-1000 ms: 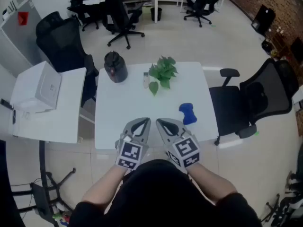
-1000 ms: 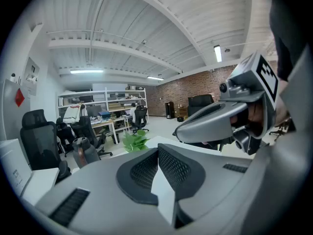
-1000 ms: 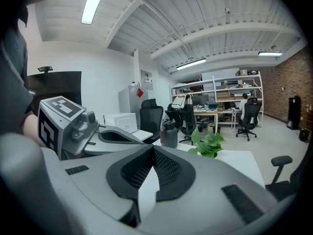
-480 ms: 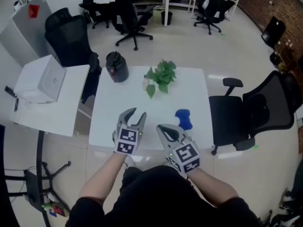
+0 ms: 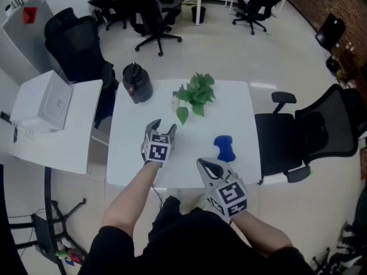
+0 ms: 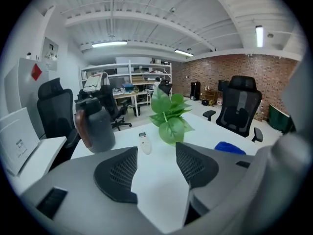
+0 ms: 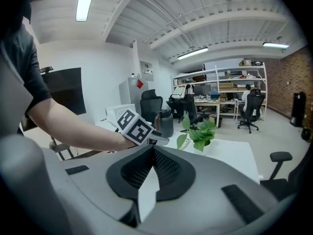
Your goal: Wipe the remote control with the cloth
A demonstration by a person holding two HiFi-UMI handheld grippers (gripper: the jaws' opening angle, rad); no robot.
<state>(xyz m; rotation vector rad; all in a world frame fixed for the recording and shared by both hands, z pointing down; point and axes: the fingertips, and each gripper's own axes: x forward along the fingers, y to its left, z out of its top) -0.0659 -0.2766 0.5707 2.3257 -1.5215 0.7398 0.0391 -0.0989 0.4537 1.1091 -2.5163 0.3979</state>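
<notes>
The small white remote control [image 5: 175, 102] [image 6: 145, 143] lies on the white table [image 5: 195, 136] beside the plant. A blue cloth [image 5: 225, 148] [image 6: 230, 147] lies crumpled towards the table's right side. My left gripper [image 5: 163, 126] [image 6: 156, 151] hovers over the table's middle left and points at the remote, still some way short of it. Its jaws are opening and nothing is between them. At the table's near edge, short of the cloth, my right gripper [image 5: 209, 166] [image 7: 153, 153] is shut and holds nothing.
A dark jug [image 5: 136, 83] [image 6: 95, 126] stands at the table's far left corner. A green potted plant [image 5: 195, 93] [image 6: 168, 114] is at the far middle. A black office chair [image 5: 312, 125] is at the right and a white side desk [image 5: 51, 125] at the left.
My left gripper has moved forward from the near edge out over the table and its jaws have spread apart. The right gripper has stayed shut near the front edge.
</notes>
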